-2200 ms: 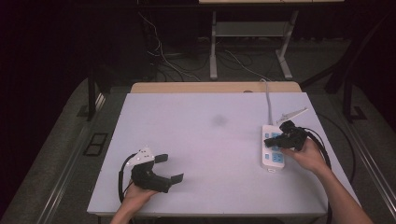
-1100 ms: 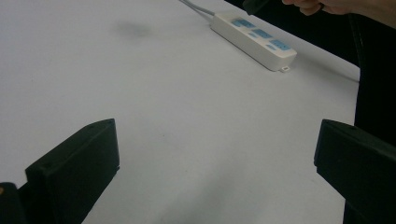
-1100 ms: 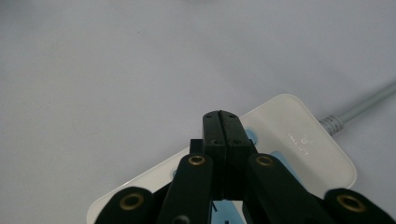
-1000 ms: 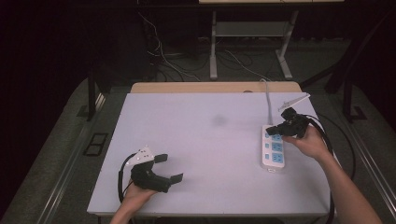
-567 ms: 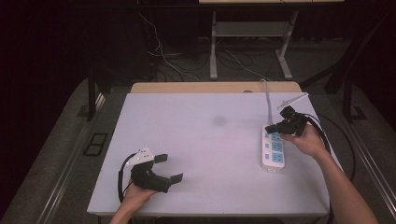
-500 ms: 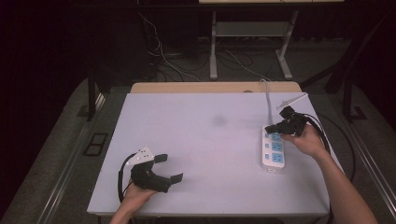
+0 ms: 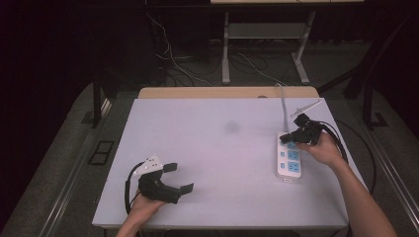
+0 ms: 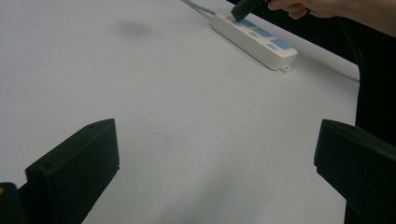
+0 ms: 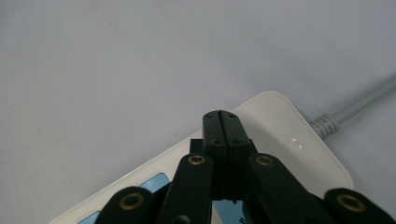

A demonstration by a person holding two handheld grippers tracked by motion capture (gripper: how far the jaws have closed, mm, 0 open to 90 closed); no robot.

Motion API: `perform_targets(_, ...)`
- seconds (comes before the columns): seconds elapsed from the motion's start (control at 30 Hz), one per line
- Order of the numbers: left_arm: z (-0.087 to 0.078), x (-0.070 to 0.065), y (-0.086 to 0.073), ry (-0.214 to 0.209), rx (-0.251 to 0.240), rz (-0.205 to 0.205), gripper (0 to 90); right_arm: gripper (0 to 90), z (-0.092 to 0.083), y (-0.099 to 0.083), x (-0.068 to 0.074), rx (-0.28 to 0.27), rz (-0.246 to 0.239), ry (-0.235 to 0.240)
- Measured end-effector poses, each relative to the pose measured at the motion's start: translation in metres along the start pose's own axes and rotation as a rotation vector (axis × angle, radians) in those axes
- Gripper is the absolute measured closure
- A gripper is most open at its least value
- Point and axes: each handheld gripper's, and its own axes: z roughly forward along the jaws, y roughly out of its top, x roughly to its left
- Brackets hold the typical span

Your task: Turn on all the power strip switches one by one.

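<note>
A white power strip [image 7: 289, 161] with blue sockets lies along the table's right side, its grey cord [image 7: 283, 109] running off to the far edge. My right gripper [image 7: 285, 138] is shut, jaws pressed together with nothing between them, and its tips sit over the strip's far end [image 9: 275, 126]. In the left gripper view the same strip [image 8: 254, 39] shows far off, with the right gripper's tips [image 8: 243, 9] at its near end. My left gripper [image 7: 179, 177] rests on the table near the front left. It stands open with bare tabletop between its jaws.
The white table [image 7: 217, 148] has a wooden strip [image 7: 227, 92] along its far edge. Black cables loop off the right side of the table [image 7: 346, 148]. Behind the table are metal stand legs [image 7: 226, 54] and floor cables. A faint dark smudge [image 7: 230, 127] marks the tabletop's middle.
My right gripper has shifted from the middle of the power strip toward its far end. The left gripper has stayed put.
</note>
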Motion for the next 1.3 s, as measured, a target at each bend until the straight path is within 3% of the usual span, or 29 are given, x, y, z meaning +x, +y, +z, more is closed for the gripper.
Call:
perform_targets(0.77, 0.002, -0.002, 0.0, -0.011, 0.008, -0.001, 0.0, 90.0, 0.003, -0.012, -0.003, -0.076, 0.06, 0.013)
perform_targets(0.97, -0.001, -0.003, 0.0, -0.007, -0.001, -0.004, 0.0, 90.0, 0.004, -0.01, 0.001, -0.062, 0.049, -0.017)
perform_targets(1.3, 0.001, -0.001, 0.0, -0.007, 0.005, -0.003, 0.0, 90.0, 0.004, -0.012, 0.002, -0.074, 0.042, -0.022)
